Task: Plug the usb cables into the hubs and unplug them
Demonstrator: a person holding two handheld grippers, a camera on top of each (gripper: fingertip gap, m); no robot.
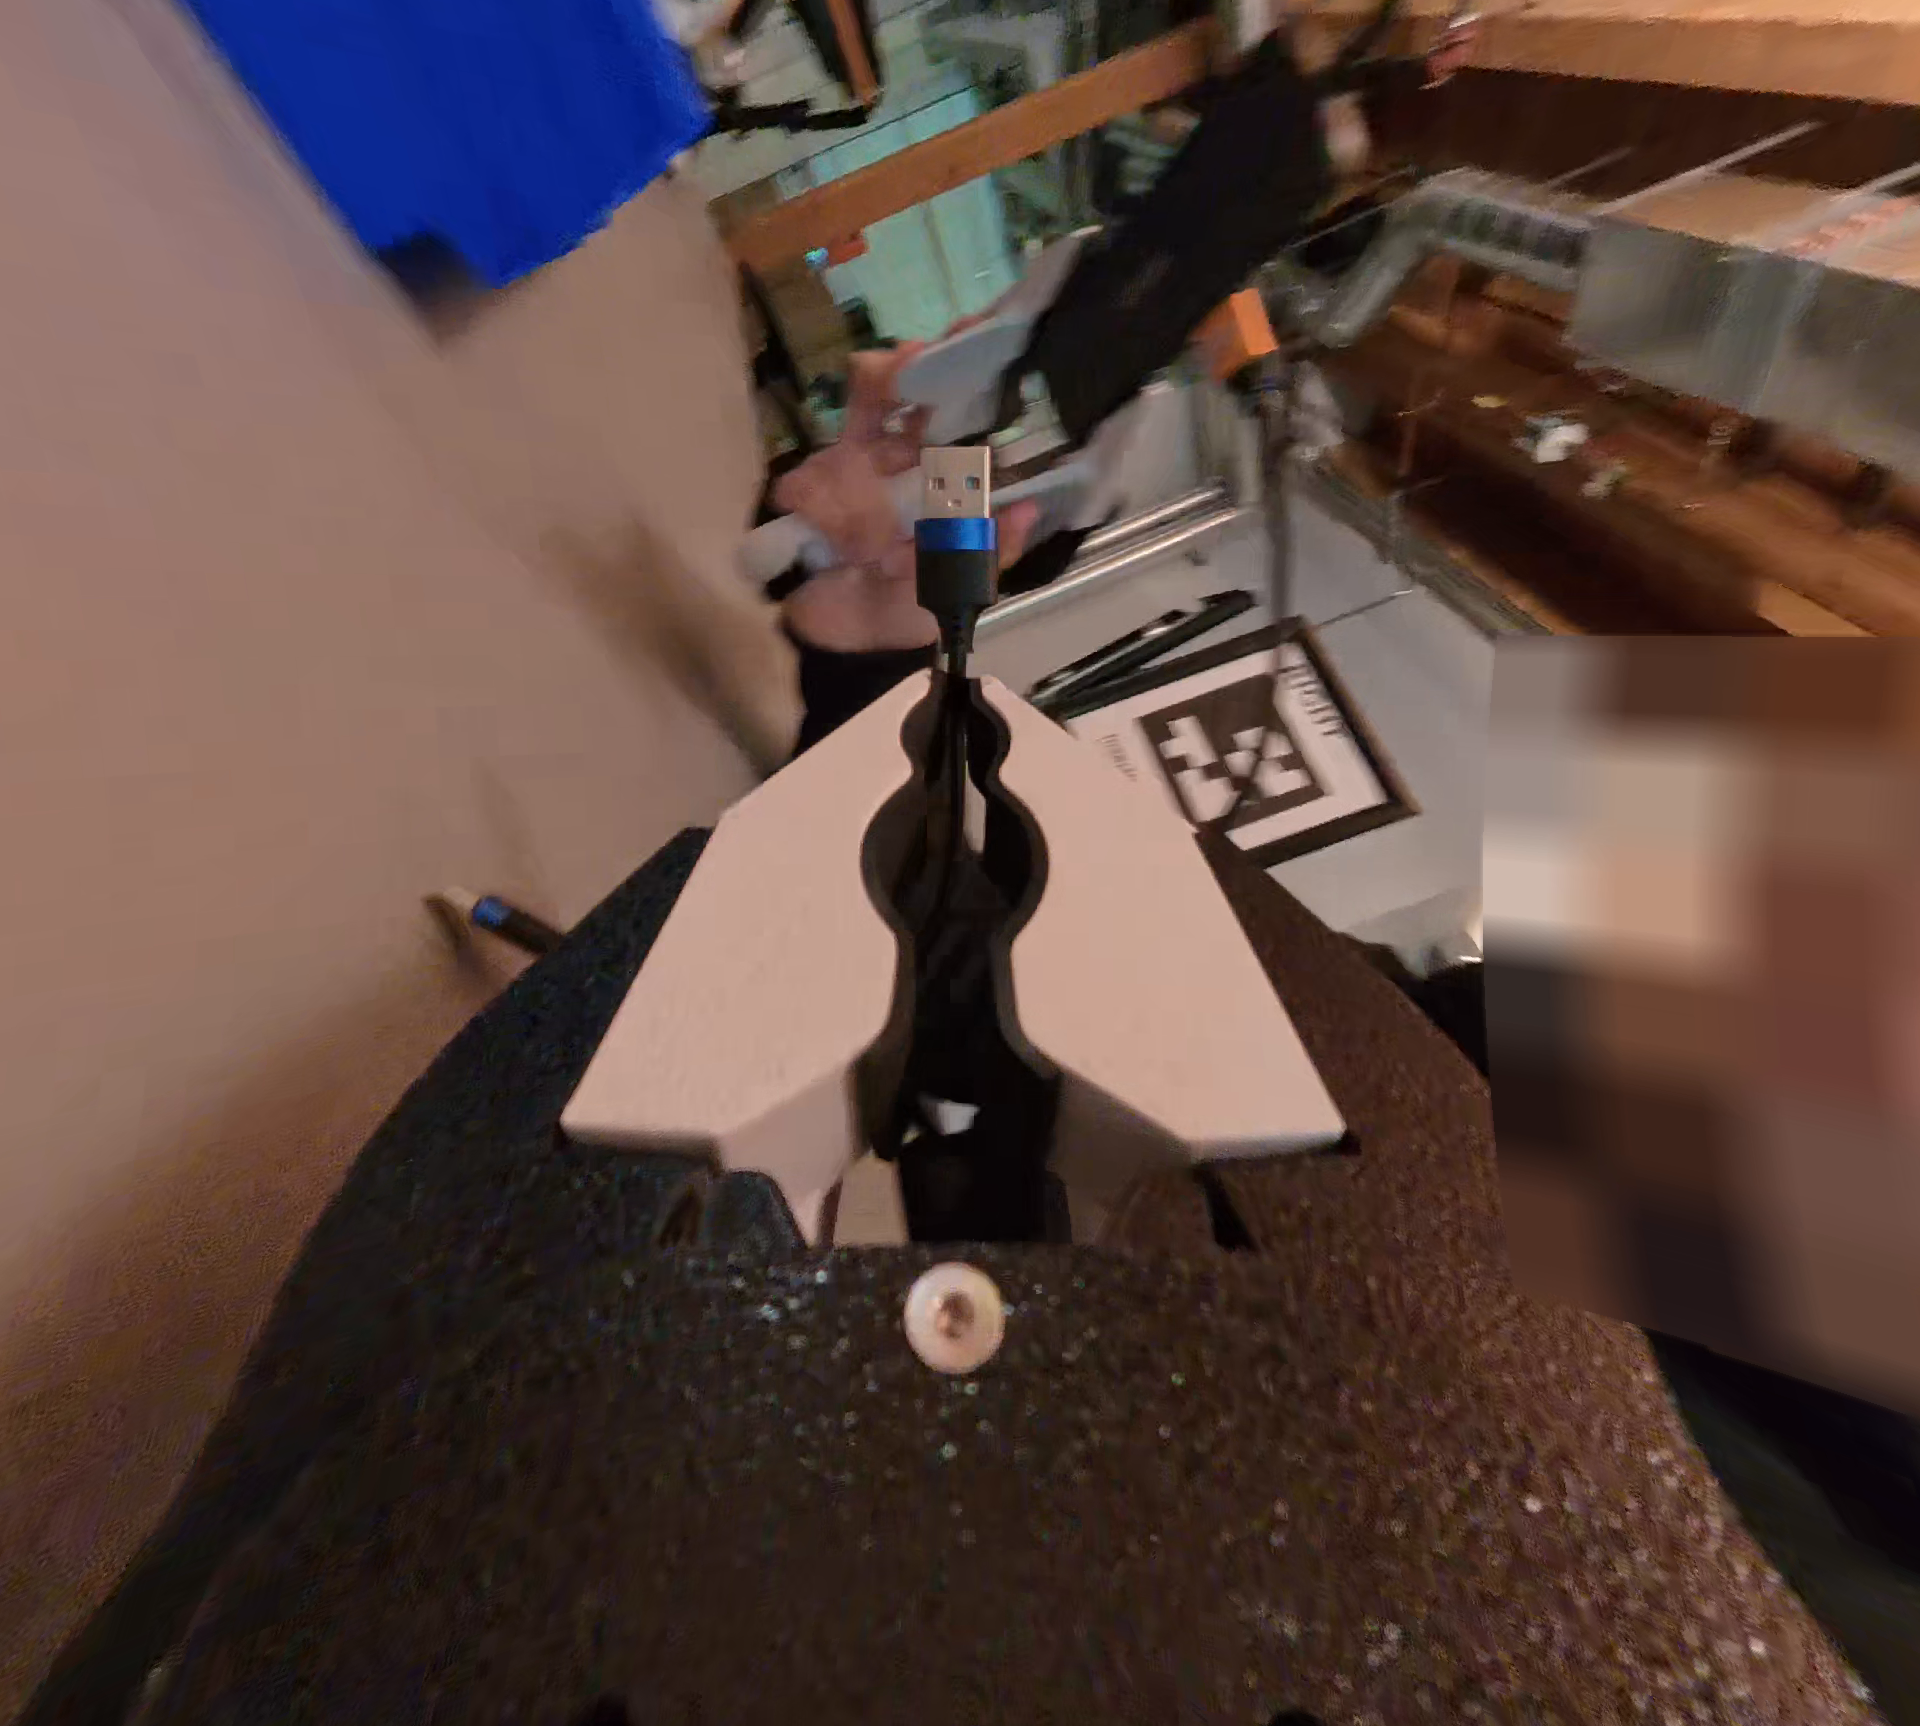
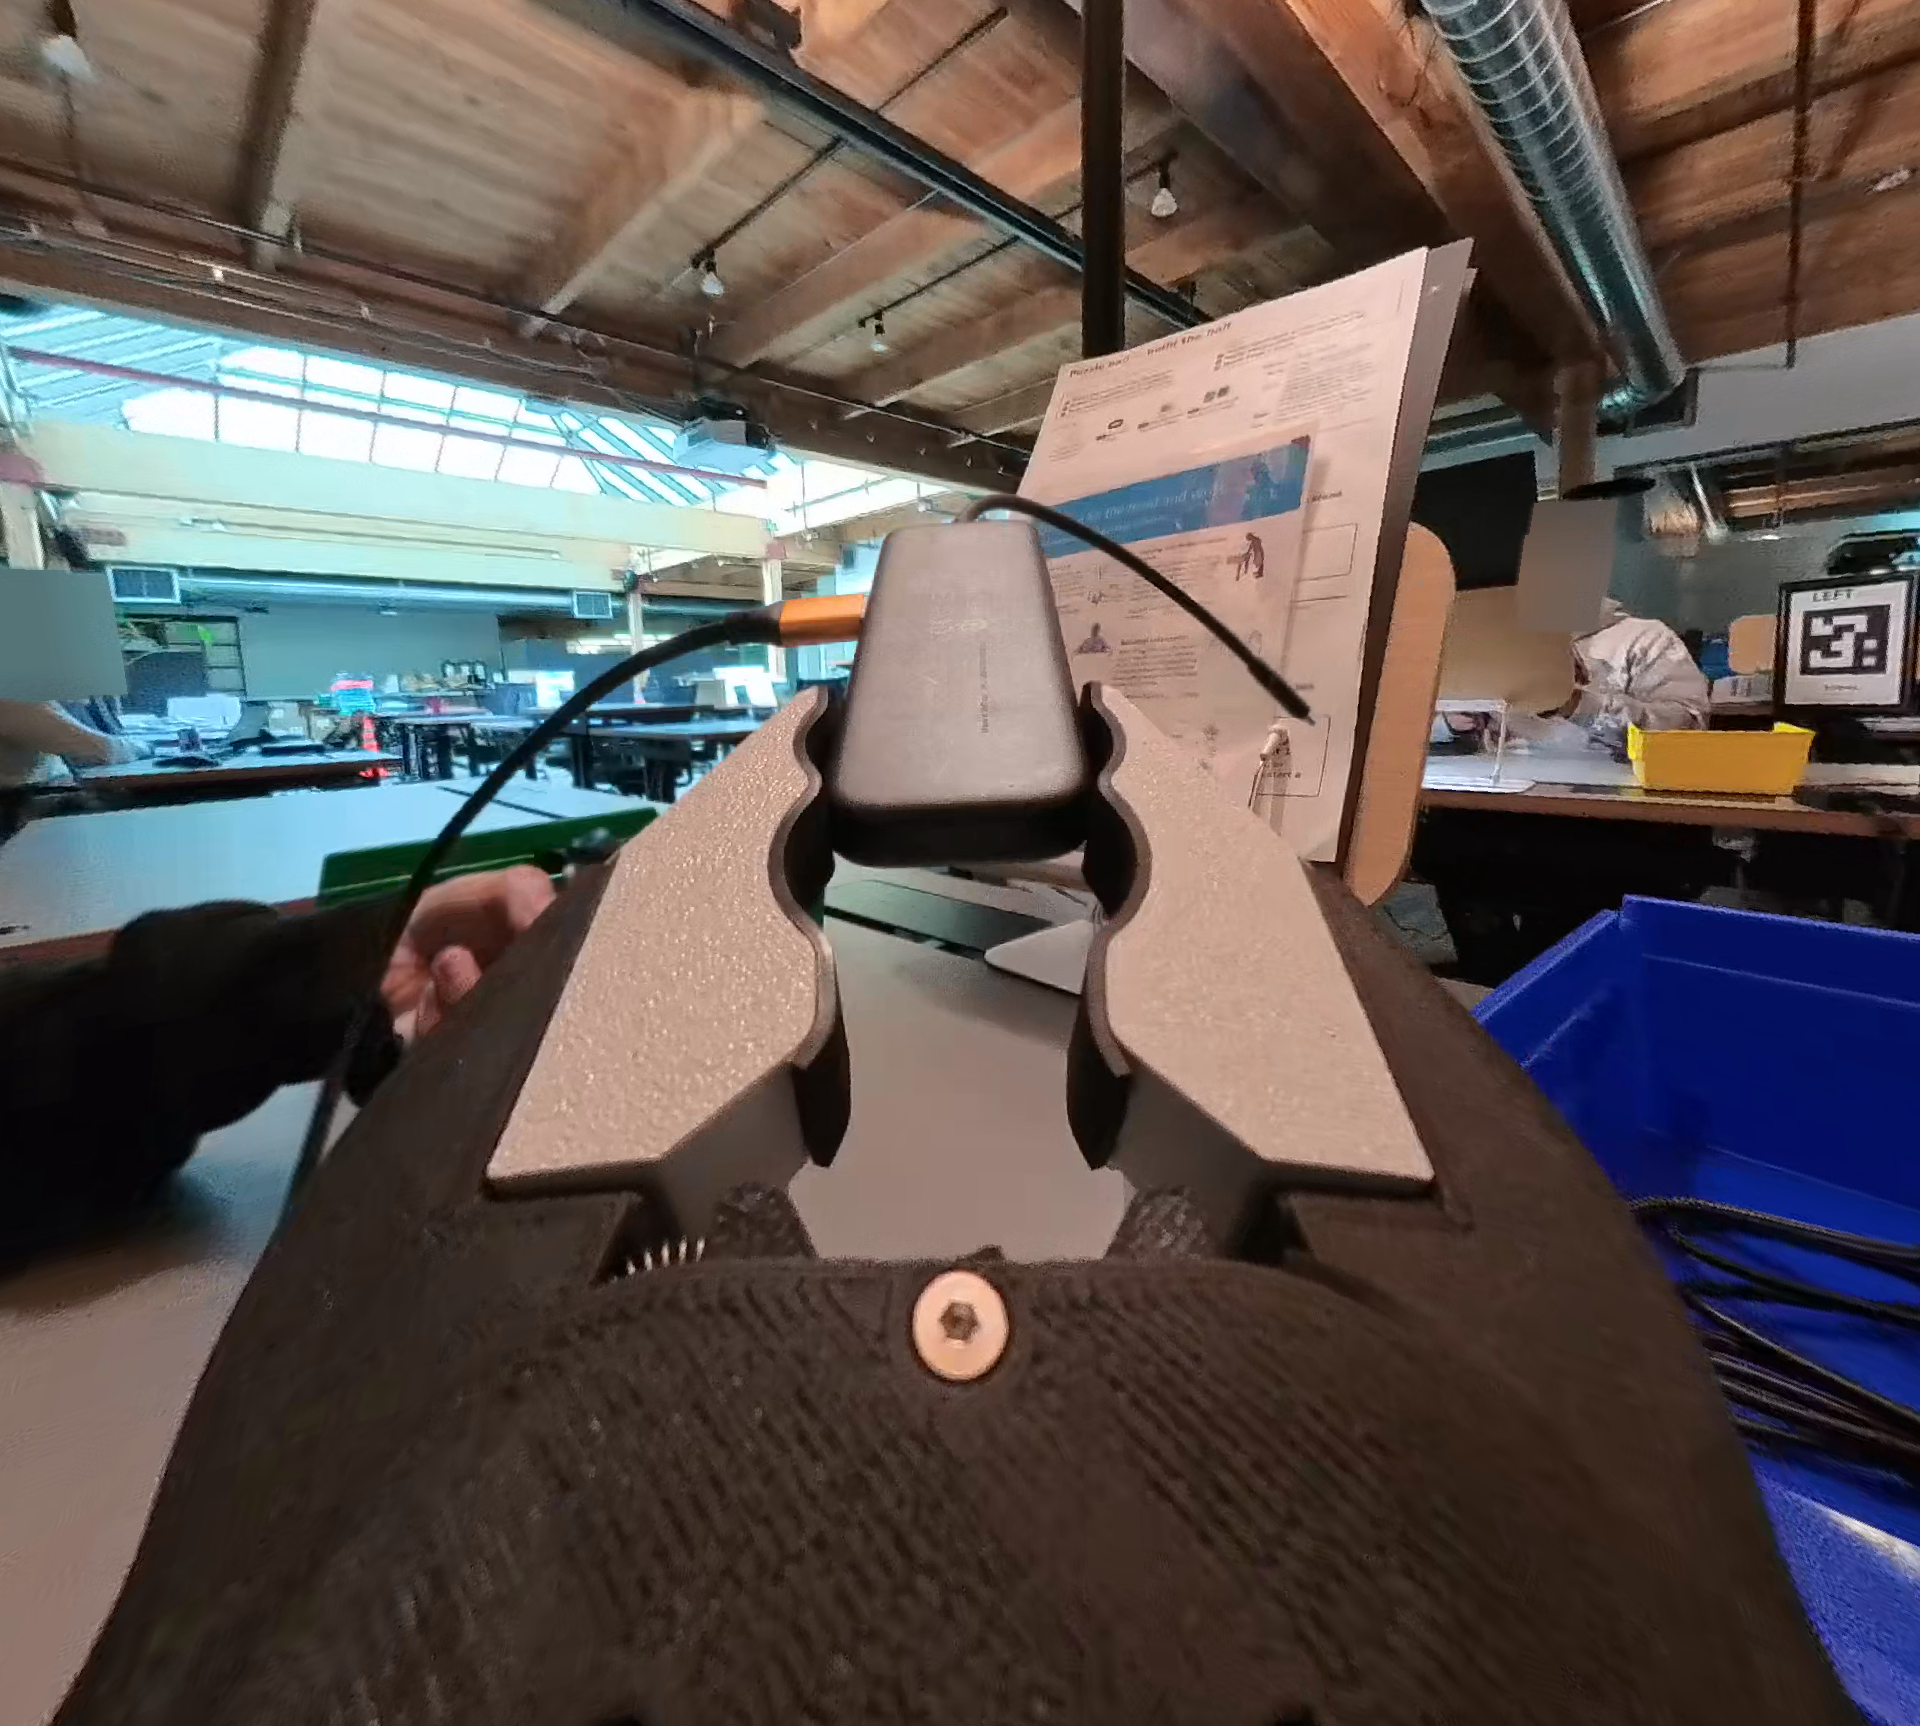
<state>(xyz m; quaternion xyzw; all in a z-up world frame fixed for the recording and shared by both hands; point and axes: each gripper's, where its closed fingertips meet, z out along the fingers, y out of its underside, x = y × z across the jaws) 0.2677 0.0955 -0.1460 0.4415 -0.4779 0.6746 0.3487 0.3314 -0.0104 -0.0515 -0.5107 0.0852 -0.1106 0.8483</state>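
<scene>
In the left wrist view my left gripper is shut on a black USB cable; its plug, with a blue metal collar and a bare silver end, sticks straight out past the fingertips. A second blue-collared plug lies low on the left. In the right wrist view my right gripper is shut on a dark grey USB hub held up off the table. An orange-collared plug sits in the hub's left side, its black cable hanging to the left. The hub's own thin cable arcs right.
A blue bin with black cables stands at the right, also upper left in the left wrist view. A paper stand, a marker sheet and a person's hand in a black sleeve are near.
</scene>
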